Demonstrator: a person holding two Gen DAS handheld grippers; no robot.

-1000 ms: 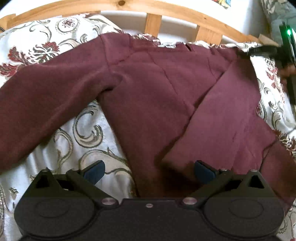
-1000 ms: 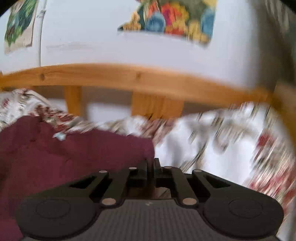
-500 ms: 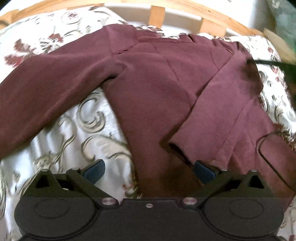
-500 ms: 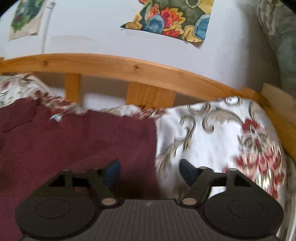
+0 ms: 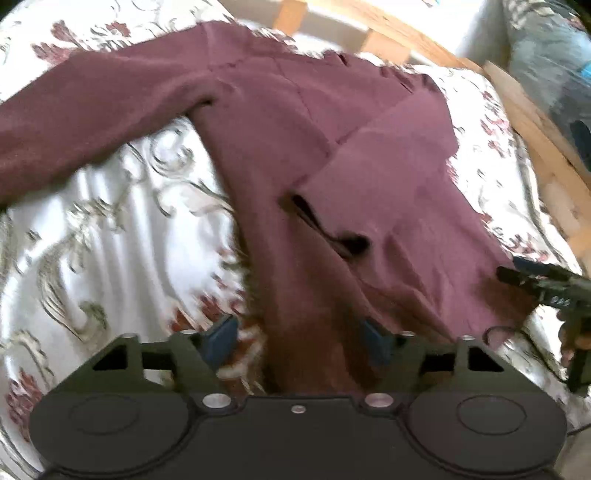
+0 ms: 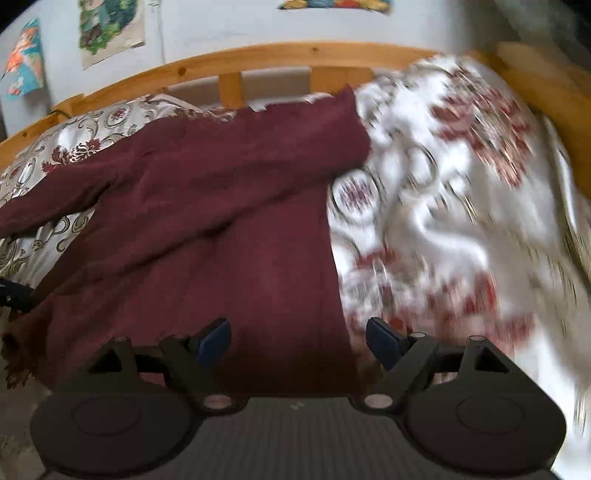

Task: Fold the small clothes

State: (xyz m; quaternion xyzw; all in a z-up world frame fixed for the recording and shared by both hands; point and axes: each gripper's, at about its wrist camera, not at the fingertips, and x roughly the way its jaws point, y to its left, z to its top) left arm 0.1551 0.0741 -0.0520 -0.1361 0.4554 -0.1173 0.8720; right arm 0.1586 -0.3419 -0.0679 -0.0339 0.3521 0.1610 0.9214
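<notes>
So we've got a dark maroon long-sleeved knit top (image 5: pixel 258 122) spread out on a bed with a white satin bedspread printed with red flowers and grey-gold scrolls (image 5: pixel 122 229). In the left wrist view one sleeve stretches way out to the left across the bedspread, while the other sleeve is folded in over the body of the top, its cuff lying roughly in the middle of the fabric.

Our left gripper (image 5: pixel 297 339) sits at the near hem of the top. Its jaws have just been closing in a bit, but they're spread apart, with the hem between the two blue pads. One pad is over the bedspread just off the edge of the cloth, the other over the maroon fabric, and neither visibly presses on it.

Our right gripper (image 6: pixel 297 339) is spread wide too, having just opened up. Its left pad hovers over the maroon fabric and its right pad over the bedspread, so the side edge of the top runs between them. Nothing is pinched there.

From the left wrist view we can also see the right gripper poking in at the far right, near the top's edge. A light pine wooden bed frame (image 6: pixel 258 59) runs behind the bed, with colourful paper pictures (image 6: pixel 110 29) stuck on the white wall above it.
</notes>
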